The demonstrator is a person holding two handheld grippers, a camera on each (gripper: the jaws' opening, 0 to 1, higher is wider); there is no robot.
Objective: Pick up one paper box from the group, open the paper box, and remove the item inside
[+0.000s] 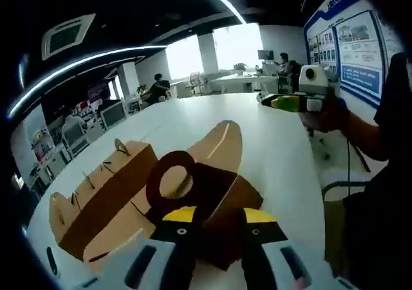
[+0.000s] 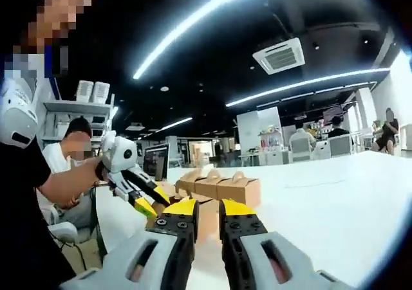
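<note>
In the left gripper view, our left gripper point(image 1: 215, 229) is nearer, its jaws pinching a dark ring-shaped item point(image 1: 170, 177) at the opened paper box point(image 1: 219, 193). The box group point(image 1: 103, 190) runs away leftward on the white table point(image 1: 270, 155). Our right gripper point(image 1: 286, 101) hovers far off, apparently empty; we cannot tell its gap.
</note>
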